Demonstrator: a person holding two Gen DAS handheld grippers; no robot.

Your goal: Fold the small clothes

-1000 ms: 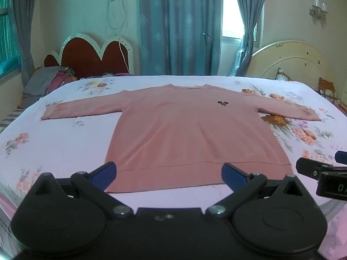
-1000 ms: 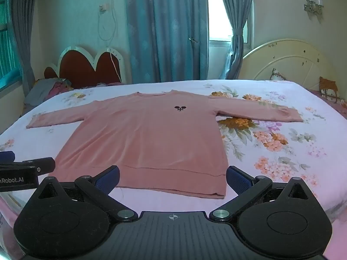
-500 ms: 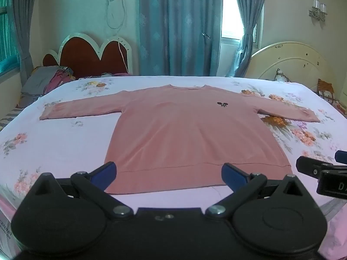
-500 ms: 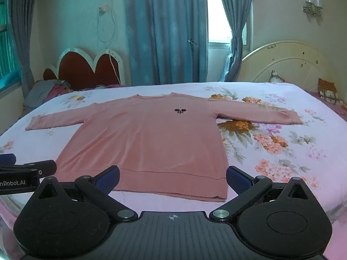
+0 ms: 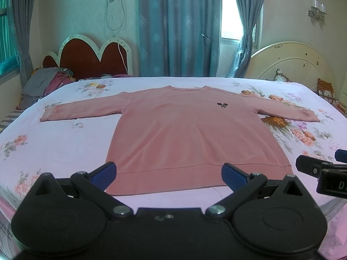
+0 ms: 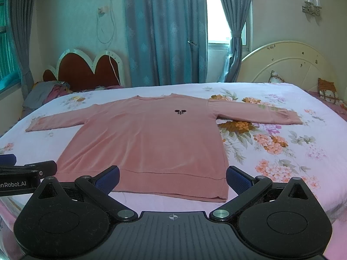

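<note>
A pink long-sleeved sweater (image 5: 190, 134) (image 6: 147, 138) lies flat and face up on the floral bedsheet (image 5: 54, 143), both sleeves spread out sideways, a small dark emblem on its chest. My left gripper (image 5: 169, 172) hovers open just before the hem, nothing between its blue-tipped fingers. My right gripper (image 6: 172, 176) is open too, in front of the hem's right part. Each gripper shows at the edge of the other's view, the right gripper (image 5: 321, 169) and the left gripper (image 6: 26, 173).
A red scalloped headboard (image 5: 91, 58) with piled clothes (image 5: 43, 84) stands at the back left. A cream headboard (image 6: 290, 62) and a cushion (image 6: 327, 91) are at the right. Blue curtains (image 5: 180, 28) hang behind the bed. Bare sheet lies beside the sweater.
Both grippers have risen or tilted slightly, so the sweater sits a little lower in each view. Both stay open; the sweater has not moved.
</note>
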